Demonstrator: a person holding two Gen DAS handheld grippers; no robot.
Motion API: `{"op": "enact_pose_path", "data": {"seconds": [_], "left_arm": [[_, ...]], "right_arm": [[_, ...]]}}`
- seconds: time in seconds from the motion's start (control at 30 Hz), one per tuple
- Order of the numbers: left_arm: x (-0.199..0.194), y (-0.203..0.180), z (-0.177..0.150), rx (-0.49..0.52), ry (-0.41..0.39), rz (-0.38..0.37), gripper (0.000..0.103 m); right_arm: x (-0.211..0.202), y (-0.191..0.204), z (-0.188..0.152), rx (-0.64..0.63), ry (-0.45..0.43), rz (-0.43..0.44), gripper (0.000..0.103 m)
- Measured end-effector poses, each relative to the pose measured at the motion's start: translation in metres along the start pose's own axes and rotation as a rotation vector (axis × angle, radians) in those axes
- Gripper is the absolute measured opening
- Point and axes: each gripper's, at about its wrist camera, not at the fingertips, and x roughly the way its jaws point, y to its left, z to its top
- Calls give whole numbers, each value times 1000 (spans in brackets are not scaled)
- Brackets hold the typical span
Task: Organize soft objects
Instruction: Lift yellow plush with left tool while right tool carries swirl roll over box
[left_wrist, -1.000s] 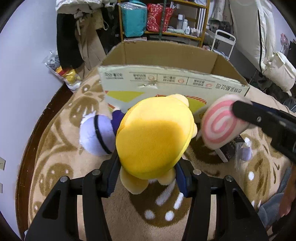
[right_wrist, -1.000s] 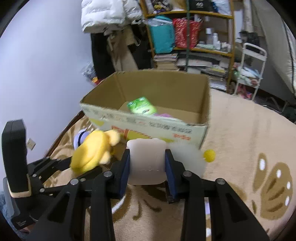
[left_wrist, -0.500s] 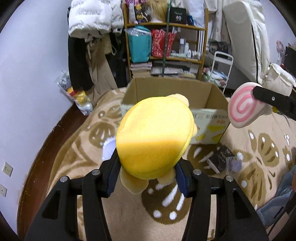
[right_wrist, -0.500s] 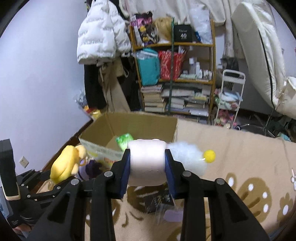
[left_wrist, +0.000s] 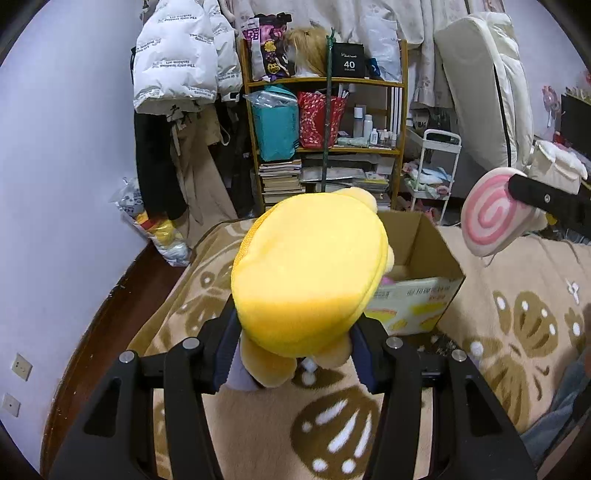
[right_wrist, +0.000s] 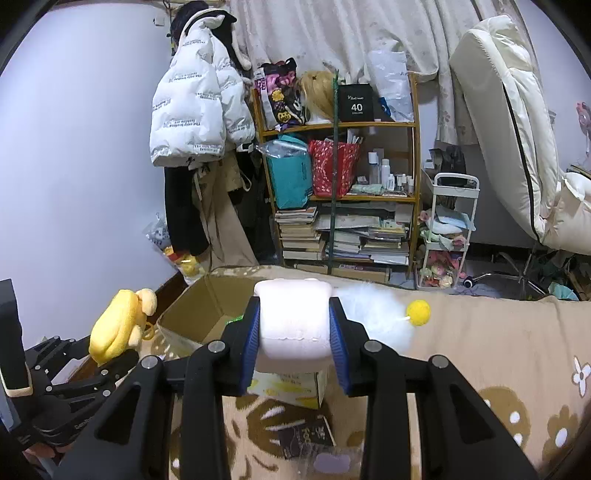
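Note:
My left gripper (left_wrist: 295, 347) is shut on a yellow plush toy (left_wrist: 310, 273) and holds it high above the rug, in front of an open cardboard box (left_wrist: 424, 258). My right gripper (right_wrist: 294, 332) is shut on a pink-and-white swirl roll plush (right_wrist: 293, 325), also raised near the box (right_wrist: 207, 314). The roll's pink spiral end (left_wrist: 491, 214) shows at the right of the left wrist view. The yellow plush (right_wrist: 118, 325) shows at the left of the right wrist view. A white fluffy piece with a yellow ball (right_wrist: 417, 312) sits just behind the roll.
The box stands on a beige patterned rug (left_wrist: 517, 314). A dark book (right_wrist: 306, 432) lies on the rug by the box. A cluttered wooden shelf (right_wrist: 340, 184), hanging coats (right_wrist: 199, 110) and a white cart (right_wrist: 447, 236) stand behind. Dark wood floor (left_wrist: 103, 325) lies to the left.
Both grippers have risen well above the box with their plush toys still held. The views now tilt up toward the shelf, and the box looks smaller and lower.

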Motion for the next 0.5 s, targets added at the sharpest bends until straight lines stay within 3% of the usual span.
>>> {"op": "enact_pose_path", "data": {"seconds": [0.1,0.5], "left_arm": [[2,-1,14,17,-17,-22,53],[23,-9,51,129,-65,25,54]], "right_arm": [[3,-1,3,10,-23,-10,36],[23,-10,12,30,-81,5,37]]}}
